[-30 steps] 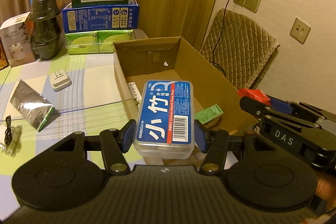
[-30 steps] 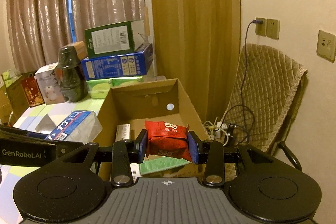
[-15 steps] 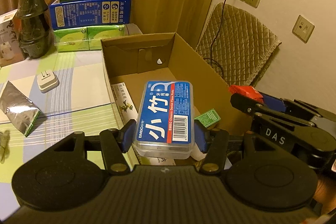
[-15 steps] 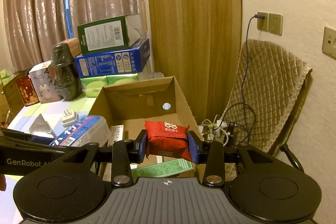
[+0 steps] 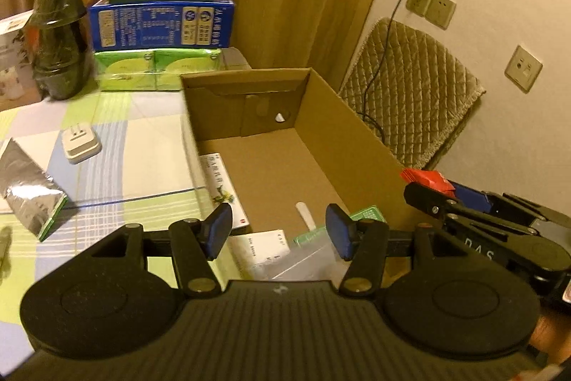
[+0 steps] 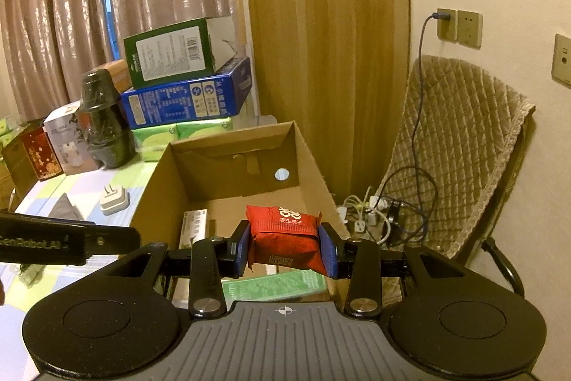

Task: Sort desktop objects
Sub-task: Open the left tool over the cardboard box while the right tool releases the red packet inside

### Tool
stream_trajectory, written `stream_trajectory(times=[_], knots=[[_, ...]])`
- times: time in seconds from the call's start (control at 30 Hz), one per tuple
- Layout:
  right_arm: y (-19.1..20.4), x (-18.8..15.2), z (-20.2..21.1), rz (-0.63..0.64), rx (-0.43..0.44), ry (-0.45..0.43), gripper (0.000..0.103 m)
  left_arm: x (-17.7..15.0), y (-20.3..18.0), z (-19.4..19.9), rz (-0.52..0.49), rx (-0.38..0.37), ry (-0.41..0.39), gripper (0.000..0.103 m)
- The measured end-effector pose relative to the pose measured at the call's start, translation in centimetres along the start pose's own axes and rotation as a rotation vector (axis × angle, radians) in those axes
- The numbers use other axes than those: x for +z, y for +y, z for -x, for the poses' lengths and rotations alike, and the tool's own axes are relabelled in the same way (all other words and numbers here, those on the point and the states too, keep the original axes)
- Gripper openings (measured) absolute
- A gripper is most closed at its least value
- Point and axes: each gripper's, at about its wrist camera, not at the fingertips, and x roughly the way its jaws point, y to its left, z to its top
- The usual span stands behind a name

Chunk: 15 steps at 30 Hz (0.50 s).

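Left gripper (image 5: pixel 278 232): jaws apart, nothing between the blue pads (image 5: pixel 217 231). It hangs over the near end of the cardboard box (image 5: pixel 342 127), lower centre of the left view.

Just below the pads, a blurred clear case (image 5: pixel 303 261) lies at the box's near end, bottom centre of frame. Too smeared to read its label or its long axis.

Right gripper (image 6: pixel 284 249): clenched on a red packet (image 6: pixel 285 234), one pad against each short end. The packet's long axis runs left-right across the frame, printed face up and toward the camera, white characters upright. It sits above the box's near right corner, lower centre of the right view. In the left view the same packet (image 5: pixel 426 179) shows at right edge, beside the box's right wall.

Box: open top, long axis running away from the cameras, round hole in the far wall. Inside:
- white carton (image 5: pixel 223 191) along the left wall, long axis front to back
- green card (image 6: pixel 274 286) flat near the front right
- white strip (image 5: pixel 305 215) on the floor, centre
- white printed paper (image 5: pixel 266 249) at the near end

On the checked cloth (image 5: pixel 150 145) left of the box: white plug (image 5: pixel 80 143), silver pouch (image 5: pixel 30 188).
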Motion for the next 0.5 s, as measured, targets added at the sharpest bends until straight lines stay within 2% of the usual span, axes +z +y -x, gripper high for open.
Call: stream_trajectory(times=[0.13,0.17,0.2,0.27,0.5], knots=[[0.6,0.1,-0.8,-0.011,0.036,0.026,0.038,-0.5,1.4,0.7,0.025,0.007,-0.002,0.054],[0.8,0.1,-1.0,-0.016,0.057,0.034,0.041,-0.7,1.7,0.9,0.030,0.010,-0.004,0.055],[0.8,0.1,-1.2,-0.023,0.072,0.040,0.053,-0.8,2.0,1.1,0.036,0.014,-0.005,0.056],[0.9,0.1,-1.1,-0.034,0.069,0.026,0.061,-1.1,2.6,1.4,0.043,0.021,-0.005,0.058],[1.0,-0.3,0.7,-0.049,0.062,0.012,0.061,-2.7,4.8,2.8,0.066,0.064,-0.005,0.065]])
